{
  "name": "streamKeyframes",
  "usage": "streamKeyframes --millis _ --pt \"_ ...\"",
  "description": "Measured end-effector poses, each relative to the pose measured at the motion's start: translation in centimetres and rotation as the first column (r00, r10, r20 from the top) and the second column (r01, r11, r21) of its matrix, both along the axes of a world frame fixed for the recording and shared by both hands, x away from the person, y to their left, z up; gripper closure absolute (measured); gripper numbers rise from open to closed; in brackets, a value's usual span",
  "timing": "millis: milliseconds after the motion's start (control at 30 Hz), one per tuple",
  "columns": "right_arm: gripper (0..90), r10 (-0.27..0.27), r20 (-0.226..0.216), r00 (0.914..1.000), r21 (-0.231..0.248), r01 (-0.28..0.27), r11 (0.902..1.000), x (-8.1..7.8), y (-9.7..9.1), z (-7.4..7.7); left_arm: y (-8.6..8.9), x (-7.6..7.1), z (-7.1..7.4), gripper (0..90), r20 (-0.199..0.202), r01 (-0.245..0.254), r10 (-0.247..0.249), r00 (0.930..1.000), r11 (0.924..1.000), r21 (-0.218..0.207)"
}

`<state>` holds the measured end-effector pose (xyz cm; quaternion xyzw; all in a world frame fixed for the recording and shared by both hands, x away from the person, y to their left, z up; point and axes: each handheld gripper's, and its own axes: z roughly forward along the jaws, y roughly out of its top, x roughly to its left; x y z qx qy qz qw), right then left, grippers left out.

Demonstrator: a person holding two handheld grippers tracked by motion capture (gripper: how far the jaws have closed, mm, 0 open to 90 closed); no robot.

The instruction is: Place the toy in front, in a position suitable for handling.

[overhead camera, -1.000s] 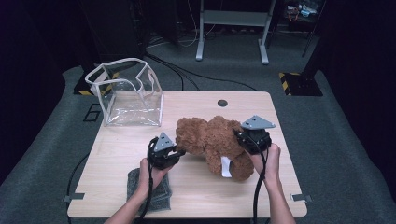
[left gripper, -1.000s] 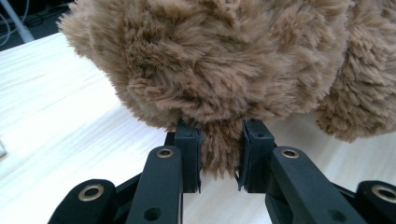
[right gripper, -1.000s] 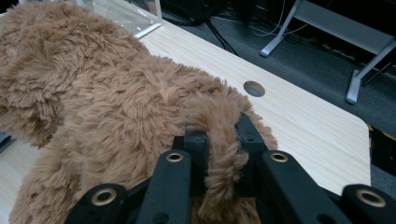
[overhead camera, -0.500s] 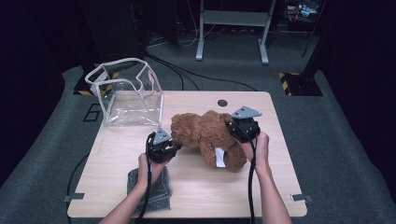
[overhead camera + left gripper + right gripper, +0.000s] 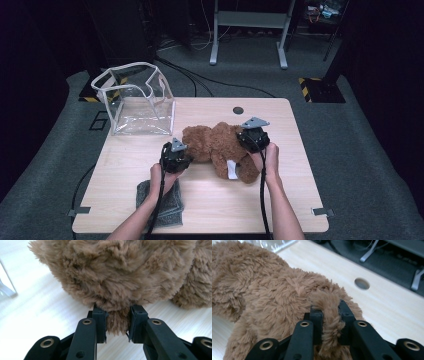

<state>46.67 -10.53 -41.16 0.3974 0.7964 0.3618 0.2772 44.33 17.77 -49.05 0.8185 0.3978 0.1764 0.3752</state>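
Note:
A brown plush teddy bear (image 5: 220,147) lies on the wooden table (image 5: 300,190), a white tag (image 5: 232,169) on its near side. My left gripper (image 5: 187,157) is at the bear's left end. In the left gripper view its jaws (image 5: 117,323) pinch a tuft of the bear's fur (image 5: 117,272); they have just been opening slightly, and the fur is still between them. My right gripper (image 5: 242,144) is at the bear's right side. In the right gripper view it (image 5: 329,315) is shut on a tuft of the bear's fur (image 5: 274,295).
A clear plastic bag (image 5: 142,102) with a white rim stands open at the table's back left. A folded grey cloth (image 5: 172,207) lies at the front edge under my left forearm. A cable hole (image 5: 238,110) sits at the back centre.
Both grippers have moved left and lower with the bear, which now sits further left on the table, closer to the clear bag.

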Motion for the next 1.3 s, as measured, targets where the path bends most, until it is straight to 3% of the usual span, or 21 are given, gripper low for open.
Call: streamKeyframes --millis 133,167,267,367,600,700,800,833,867,933,967,1000,1033,1100,1133,1233,1300 --pt "77.7 -0.013 -0.024 0.9996 0.007 0.013 0.9999 0.1 -0.4 -1.0 -0.1 0.1 -0.2 71.0 -0.005 0.006 -0.006 1.0000 1.0000 -0.007" --pt "77.4 -0.020 -0.028 0.9994 0.006 0.020 0.9998 0.2 -0.6 -1.2 -0.3 0.0 -0.2 71.0 -0.009 0.018 -0.018 0.9998 0.9998 0.011" --pt "77.0 -0.068 -0.053 0.9963 -0.001 0.068 0.9977 0.3 -0.7 -1.9 -0.8 -0.2 -0.2 70.9 -0.002 0.032 -0.032 0.9995 0.9994 0.014" --pt "76.7 -0.074 -0.056 0.9957 0.013 0.075 0.9971 0.5 -1.2 -2.6 -1.0 -0.4 -0.3 71.0 -0.005 0.036 -0.036 0.9993 0.9993 0.002" --pt "72.5 -0.082 -0.047 0.9955 0.022 0.084 0.9963 1.1 -1.4 -2.8 -1.0 -0.5 -0.3 70.3 -0.014 0.041 -0.041 0.9991 0.9991 -0.016" --pt "65.7 -0.088 -0.052 0.9948 0.035 0.090 0.9954 1.0 -1.6 -2.6 -0.7 -0.3 -0.3 65.7 -0.018 0.044 -0.045 0.9988 0.9987 -0.026" --pt "43.6 -0.107 -0.052 0.9929 0.080 0.110 0.9906 0.7 -2.6 -2.2 -0.3 -0.3 -0.2 48.1 -0.030 0.029 -0.031 0.9991 0.9987 -0.041" --pt "43.6 -0.107 -0.052 0.9929 0.080 0.110 0.9906 0.7 -2.6 -2.2 -0.3 -0.3 -0.2 48.1 -0.031 0.022 -0.024 0.9992 0.9983 -0.053" --pt "30.5 -0.108 -0.058 0.9924 0.123 0.115 0.9857 0.3 -3.6 -2.0 0.0 -0.5 -0.1 38.4 -0.015 0.016 -0.017 0.9997 0.9983 -0.056" --pt "26.7 -0.117 -0.058 0.9914 0.149 0.125 0.9810 -0.1 -4.2 -1.8 0.2 -0.6 0.0 30.6 -0.012 0.017 -0.018 0.9998 0.9982 -0.058" --pt "18.9 -0.126 -0.049 0.9909 0.174 0.132 0.9758 -0.9 -5.3 -1.6 0.5 -1.0 0.3 28.5 0.007 0.009 -0.009 0.9999 0.9975 -0.070" --pt "18.9 -0.126 -0.049 0.9909 0.174 0.132 0.9758 -0.9 -5.3 -1.6 0.5 -1.0 0.3 26.6 0.007 0.009 -0.009 0.9999 0.9975 -0.070" --pt "15.0 -0.134 -0.041 0.9901 0.216 0.140 0.9664 -1.7 -6.6 -1.3 0.9 -1.3 0.5 25.2 0.012 0.013 -0.012 0.9999 0.9976 -0.068" --pt "14.3 -0.137 -0.039 0.9898 0.220 0.142 0.9650 -2.0 -7.1 -1.2 1.1 -1.6 0.6 21.7 0.016 0.006 -0.005 0.9999 0.9973 -0.074" --pt "13.0 -0.146 -0.041 0.9885 0.240 0.151 0.9588 -3.0 -8.4 -1.3 1.6 -2.0 0.9 20.5 0.021 0.012 -0.011 0.9997 0.9977 -0.066" --pt "10.7 -0.162 -0.048 0.9857 0.226 0.168 0.9594 -4.1 -9.6 -1.9 2.3 -2.7 1.1 16.9 0.032 0.015 -0.013 0.9994 0.9983 -0.056" --pt "8.0 -0.197 -0.071 0.9778 0.194 0.207 0.9589 -5.6 -10.9 -3.5 3.0 -3.5 1.2 14.9 0.033 0.019 -0.017 0.9993 0.9987 -0.047"
